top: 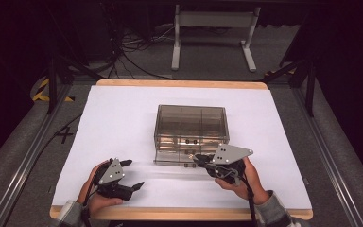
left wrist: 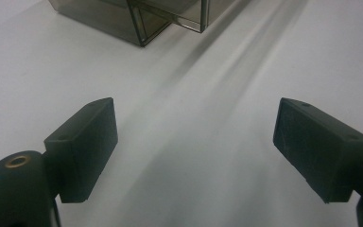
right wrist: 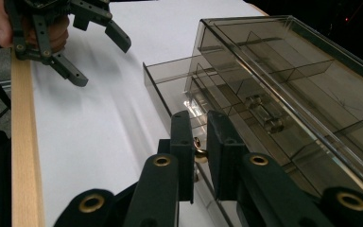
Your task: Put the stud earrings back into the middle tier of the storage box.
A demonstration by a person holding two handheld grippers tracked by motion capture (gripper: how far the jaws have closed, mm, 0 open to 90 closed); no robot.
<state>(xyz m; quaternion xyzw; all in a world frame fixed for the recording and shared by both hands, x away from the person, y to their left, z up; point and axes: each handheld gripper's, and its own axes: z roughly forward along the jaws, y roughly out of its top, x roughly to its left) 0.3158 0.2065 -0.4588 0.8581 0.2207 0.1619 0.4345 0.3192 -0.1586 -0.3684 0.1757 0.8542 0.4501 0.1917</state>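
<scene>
Two grippers in play, all placed off the smoky clear drawer box (top: 191, 126). It sits mid-sheet on the white table cover (top: 123, 118), its bottom drawer (top: 177, 158) pulled out toward you. Your right gripper (top: 199, 159) is at that drawer's front, jaws nearly closed, pinching its small knob (right wrist: 199, 153). Your left gripper (top: 133, 174) hovers near-left of the box, jaws spread wide, holding nothing.
</scene>
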